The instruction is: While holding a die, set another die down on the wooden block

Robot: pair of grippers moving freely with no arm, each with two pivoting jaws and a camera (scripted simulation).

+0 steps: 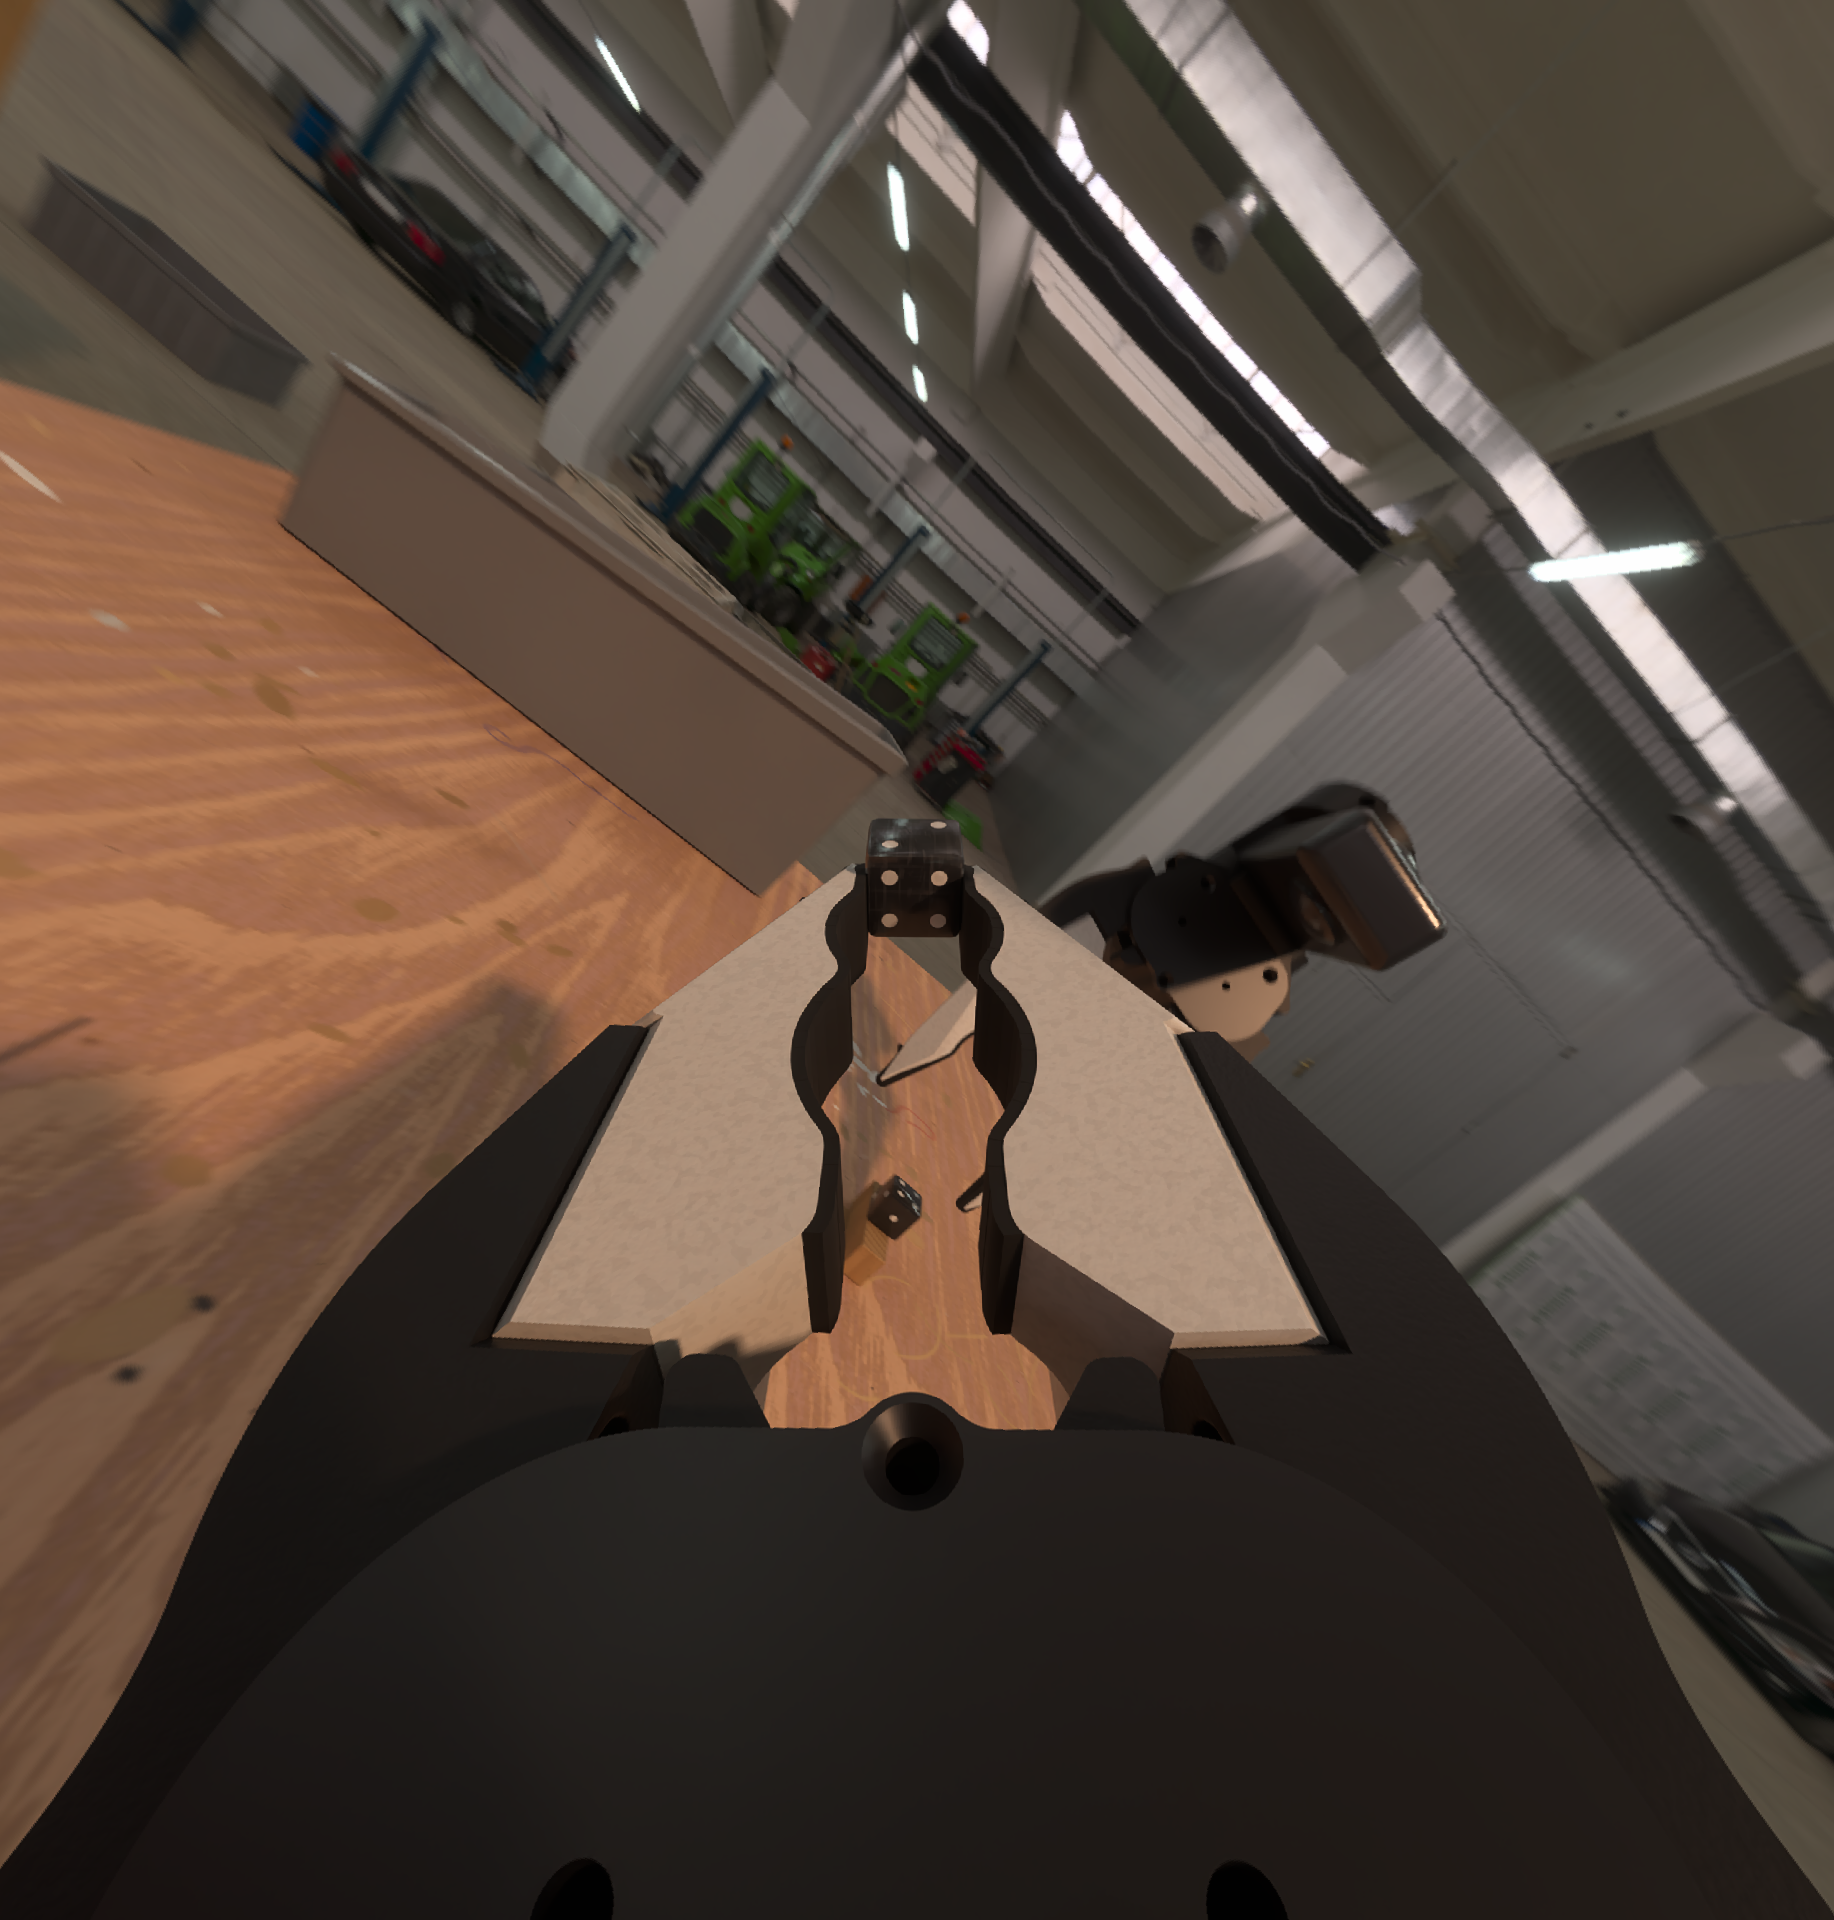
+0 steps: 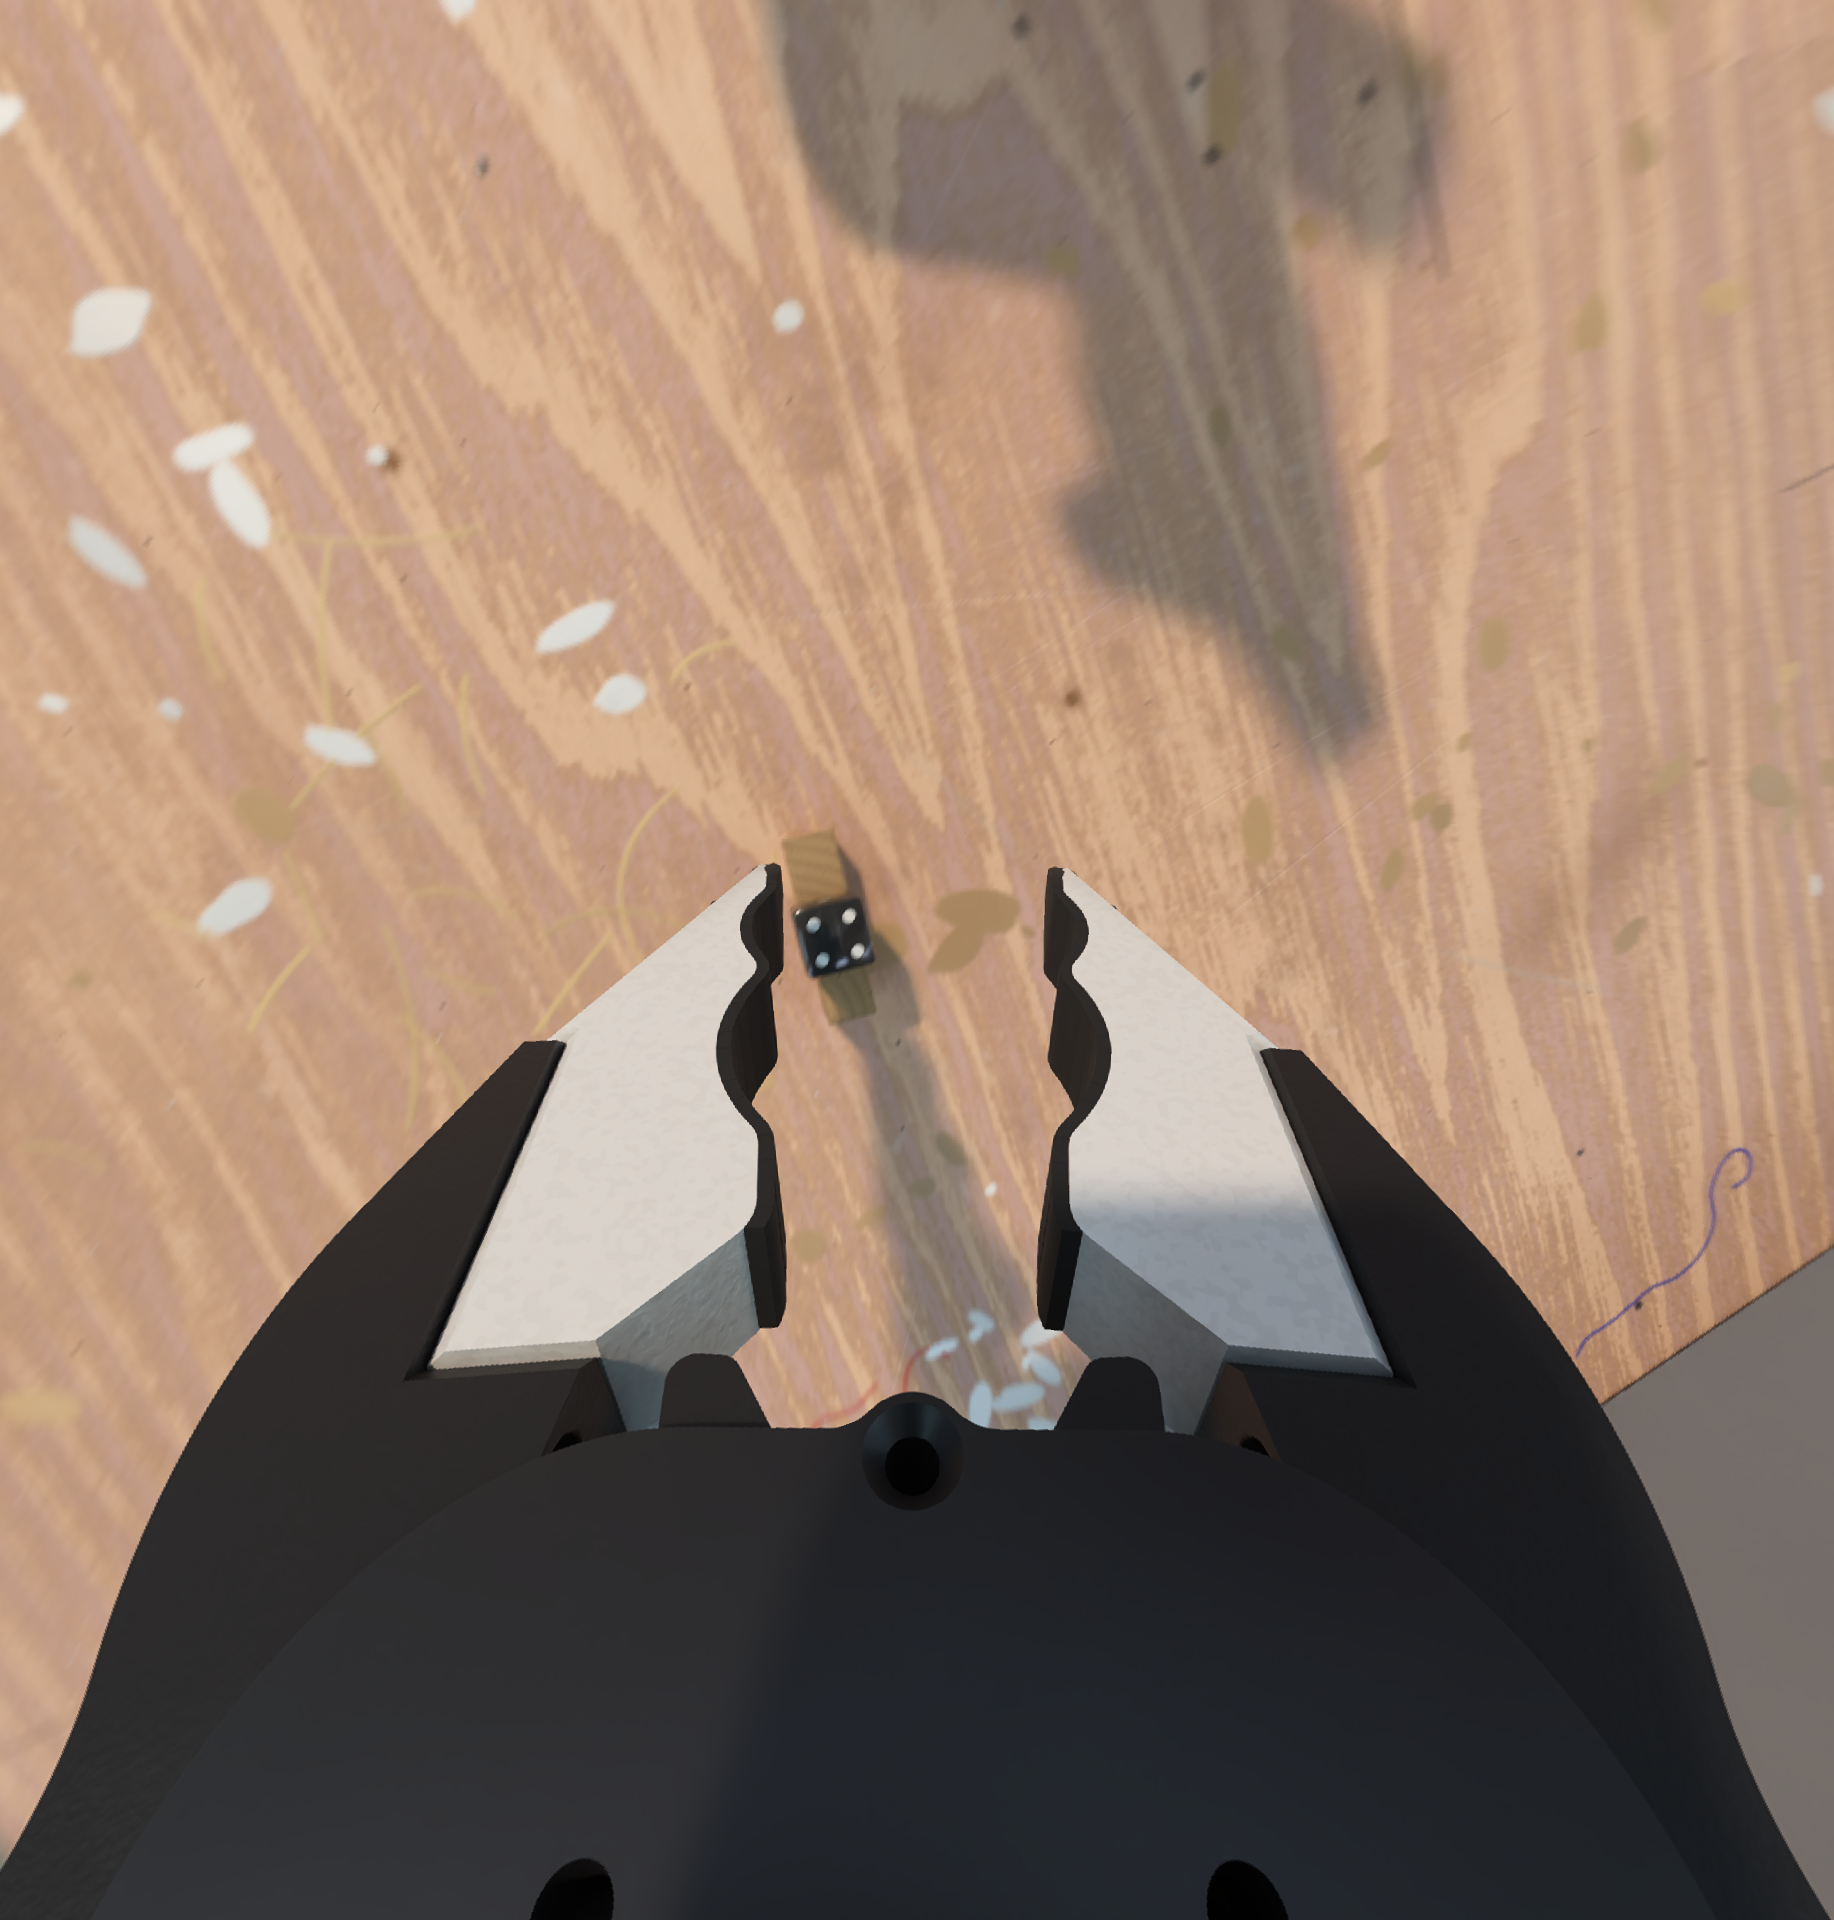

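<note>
My left gripper [image 1: 913,885] is shut on a black die with white pips [image 1: 911,878], held at the fingertips high above the table. Far below, between its fingers, a second black die [image 1: 897,1205] rests on a small wooden block [image 1: 859,1259]. In the right wrist view the same die [image 2: 833,938] sits on the wooden block [image 2: 811,860], which pokes out on both sides of it. My right gripper [image 2: 910,883] is open and empty, well above the table, with the die just inside its left finger. The right gripper also shows in the left wrist view [image 1: 1297,925].
The wooden table [image 2: 1256,935] carries white flecks and faint marks. Its edge runs at the lower right [image 2: 1723,1340], with grey floor beyond. Gripper shadows fall on the far part of the table. A long beige counter [image 1: 580,592] stands beyond the table.
</note>
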